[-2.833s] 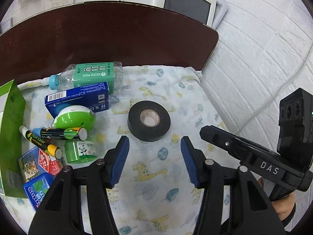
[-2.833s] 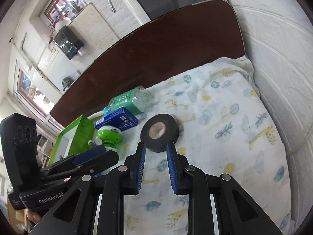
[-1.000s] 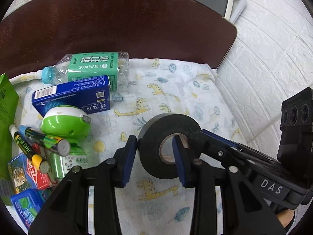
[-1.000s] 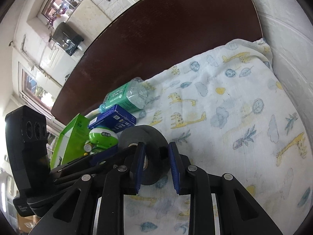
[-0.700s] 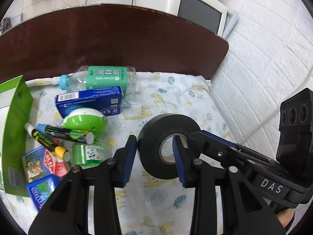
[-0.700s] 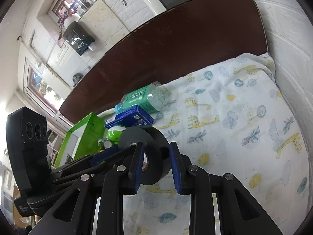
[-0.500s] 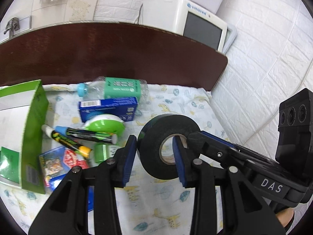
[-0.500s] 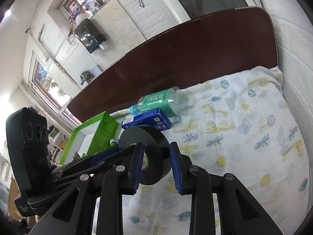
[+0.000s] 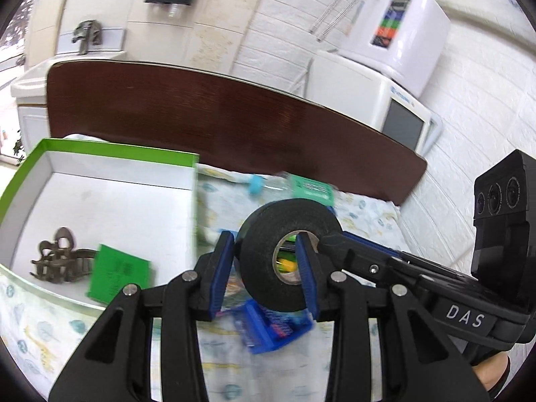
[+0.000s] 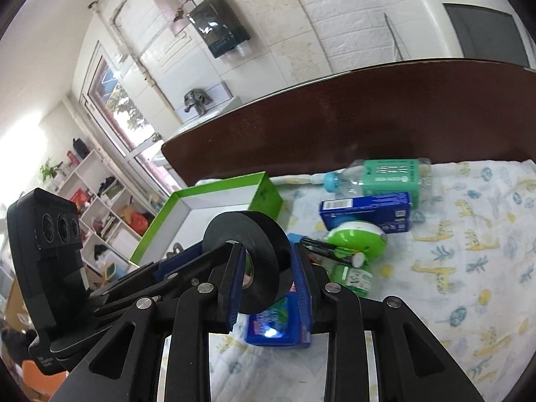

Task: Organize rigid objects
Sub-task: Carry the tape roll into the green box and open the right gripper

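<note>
Left wrist: both grippers clamp tape roll midair.

Both pictures are bright with soft daylight. In the right wrist view the light pours in from the window on the left, and the top left corner is washed out almost white. The round lens bends straight lines near the edges, and the corners are black. The left wrist view is smeared by motion: the bottle and the blue box look fuzzy. The roll of black tape stays sharp. Shadows are faint.
</note>
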`<act>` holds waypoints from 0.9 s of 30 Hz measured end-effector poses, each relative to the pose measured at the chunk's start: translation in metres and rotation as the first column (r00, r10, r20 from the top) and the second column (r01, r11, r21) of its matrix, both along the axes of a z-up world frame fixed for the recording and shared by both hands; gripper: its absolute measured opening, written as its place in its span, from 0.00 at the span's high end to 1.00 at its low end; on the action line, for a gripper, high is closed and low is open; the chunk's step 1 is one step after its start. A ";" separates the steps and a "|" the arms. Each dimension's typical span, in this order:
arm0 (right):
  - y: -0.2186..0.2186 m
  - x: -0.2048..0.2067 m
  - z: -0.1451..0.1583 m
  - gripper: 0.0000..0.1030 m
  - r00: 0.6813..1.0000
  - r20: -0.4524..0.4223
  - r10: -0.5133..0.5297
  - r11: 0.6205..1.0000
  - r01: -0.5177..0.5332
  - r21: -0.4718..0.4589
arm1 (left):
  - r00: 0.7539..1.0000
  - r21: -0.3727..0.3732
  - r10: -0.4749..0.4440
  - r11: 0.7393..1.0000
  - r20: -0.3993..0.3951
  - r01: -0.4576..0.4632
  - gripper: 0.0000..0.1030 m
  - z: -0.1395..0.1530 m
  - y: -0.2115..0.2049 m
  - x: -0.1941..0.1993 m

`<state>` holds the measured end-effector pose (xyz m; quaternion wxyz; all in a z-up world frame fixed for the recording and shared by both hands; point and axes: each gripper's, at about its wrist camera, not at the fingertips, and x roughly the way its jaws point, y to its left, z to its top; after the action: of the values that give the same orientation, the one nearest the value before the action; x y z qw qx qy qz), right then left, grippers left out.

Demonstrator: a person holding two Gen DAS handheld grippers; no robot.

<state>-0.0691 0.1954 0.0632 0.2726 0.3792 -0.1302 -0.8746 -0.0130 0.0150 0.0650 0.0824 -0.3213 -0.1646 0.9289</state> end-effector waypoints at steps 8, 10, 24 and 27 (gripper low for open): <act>-0.086 -0.018 -0.005 0.69 0.993 0.019 0.114 0.993 -0.114 0.026 | 0.992 0.037 0.127 0.991 -0.022 -0.126 0.66 -0.006 -0.081 0.011; -0.106 -0.023 -0.009 0.69 0.990 0.029 0.140 0.990 -0.141 0.023 | 0.987 0.035 0.160 0.987 -0.028 -0.159 0.66 -0.007 -0.098 0.014; -0.216 -0.044 -0.027 0.69 0.955 0.078 0.287 0.957 -0.290 0.025 | 0.949 0.069 0.313 0.948 -0.026 -0.311 0.66 -0.026 -0.192 0.032; -0.231 -0.046 -0.031 0.69 0.949 0.090 0.303 0.952 -0.306 0.026 | 0.944 0.072 0.330 0.942 -0.021 -0.328 0.66 -0.031 -0.203 0.033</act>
<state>-0.1148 -0.0359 0.0322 0.3909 0.4369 -0.0640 -0.8076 0.0197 -0.1883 0.0343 -0.0603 -0.2713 -0.2457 0.9287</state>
